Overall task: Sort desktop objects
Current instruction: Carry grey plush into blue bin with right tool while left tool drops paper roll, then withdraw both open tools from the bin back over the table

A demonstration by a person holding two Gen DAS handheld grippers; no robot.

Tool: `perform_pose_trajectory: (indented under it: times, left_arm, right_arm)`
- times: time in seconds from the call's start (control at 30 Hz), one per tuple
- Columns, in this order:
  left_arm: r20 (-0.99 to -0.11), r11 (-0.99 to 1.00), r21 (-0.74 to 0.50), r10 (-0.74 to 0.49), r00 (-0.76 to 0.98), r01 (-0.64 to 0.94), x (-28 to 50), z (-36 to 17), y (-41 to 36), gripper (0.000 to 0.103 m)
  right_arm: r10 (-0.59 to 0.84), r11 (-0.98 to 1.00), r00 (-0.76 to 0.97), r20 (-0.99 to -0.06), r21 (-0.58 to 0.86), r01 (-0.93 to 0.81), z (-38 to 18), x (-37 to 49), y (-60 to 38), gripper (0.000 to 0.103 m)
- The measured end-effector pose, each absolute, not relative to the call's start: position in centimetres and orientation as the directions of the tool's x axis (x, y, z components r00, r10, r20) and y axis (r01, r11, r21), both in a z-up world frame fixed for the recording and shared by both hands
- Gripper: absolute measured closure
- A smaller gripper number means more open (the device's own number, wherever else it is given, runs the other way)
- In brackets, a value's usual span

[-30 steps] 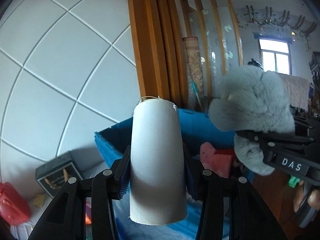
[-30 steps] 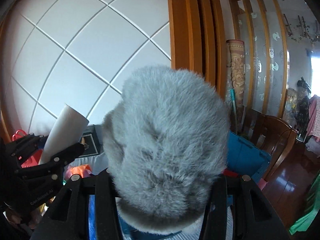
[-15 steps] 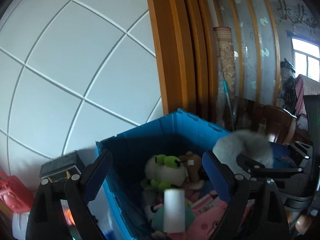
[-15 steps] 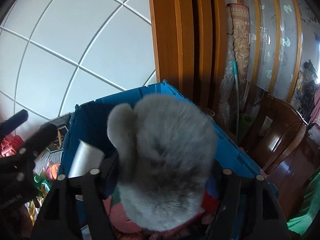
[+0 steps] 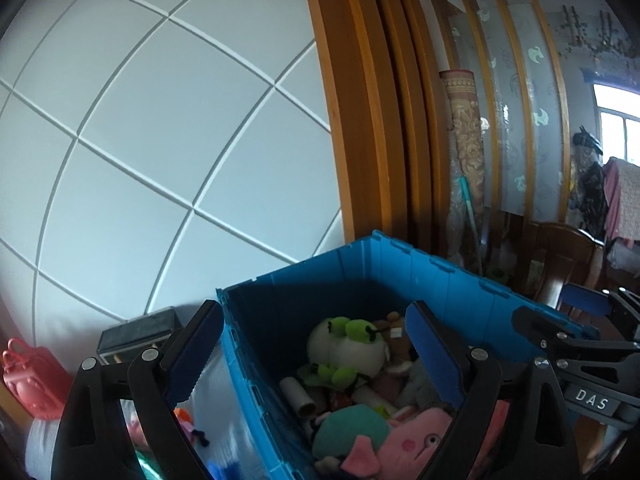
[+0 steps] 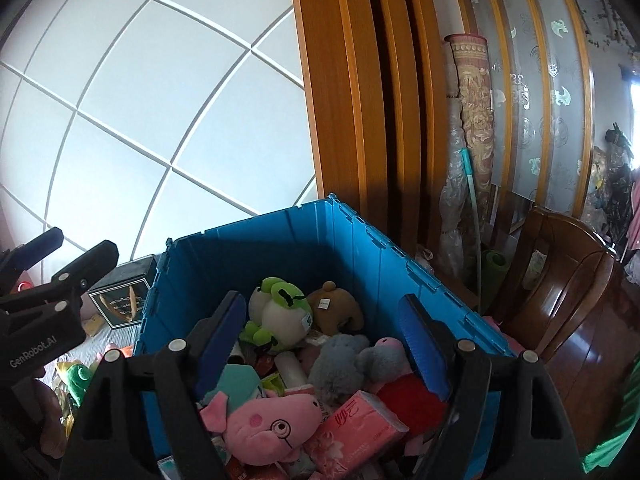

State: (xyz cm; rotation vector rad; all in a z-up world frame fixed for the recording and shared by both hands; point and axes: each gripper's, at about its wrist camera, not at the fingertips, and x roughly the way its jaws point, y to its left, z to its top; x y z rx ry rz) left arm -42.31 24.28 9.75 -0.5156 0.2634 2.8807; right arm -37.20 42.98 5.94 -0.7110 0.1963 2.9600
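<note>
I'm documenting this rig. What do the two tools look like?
Both are black plastic with silver screws and ribbed blue pads. The left tool shows white "GenRobot.AI" lettering on its side, the right tool a "DAS" label. No cables or sleeves show.

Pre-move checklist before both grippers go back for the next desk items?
1. Left gripper open, nothing between the fingers: ok.
2. Right gripper open, nothing held: ok.
3. Grey plush lying inside the blue bin: ok.
4. White tube in the bin among the toys: ok.
5. More items left on the desk beside the bin, green toy visible: ok.
6. Clear retreat path between the grippers: cannot tell.
</note>
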Motion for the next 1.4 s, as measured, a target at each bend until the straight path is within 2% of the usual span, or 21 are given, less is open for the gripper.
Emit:
perform_pose_trajectory:
  times: [0.33,0.67,0.93,1.4]
  left_arm:
    - [-0.301,-0.979,0.099,0.140,-0.943,-0.177,-36.0,8.4,20.4,0.009]
    - [-0.286,-0.988,0.077,0.106,-0.952,-0.133,-30.7,6.8,14.4,0.009]
    - [-0.302,-0.991,0.075,0.083,-0.950,-0.110,-27.5,6.4,7.0,0.009]
    - [-0.339,-0.995,0.096,-0.021,-0.941,-0.012,-21.7,4.8,-8.0,0.009]
  right_arm:
    - [0.070,-0.991,-0.916,-0.395,0.074,-0.108,5.5,-31.9,39.6,0.024]
    - [0.050,-0.995,-0.930,-0.364,0.066,-0.080,5.0,-27.2,34.4,0.024]
    - [0.037,-0.995,-0.939,-0.342,0.076,-0.067,5.7,-24.4,27.9,0.024]
    - [-0.048,-0.997,-0.929,-0.368,0.071,0.024,4.9,-21.2,13.0,0.023]
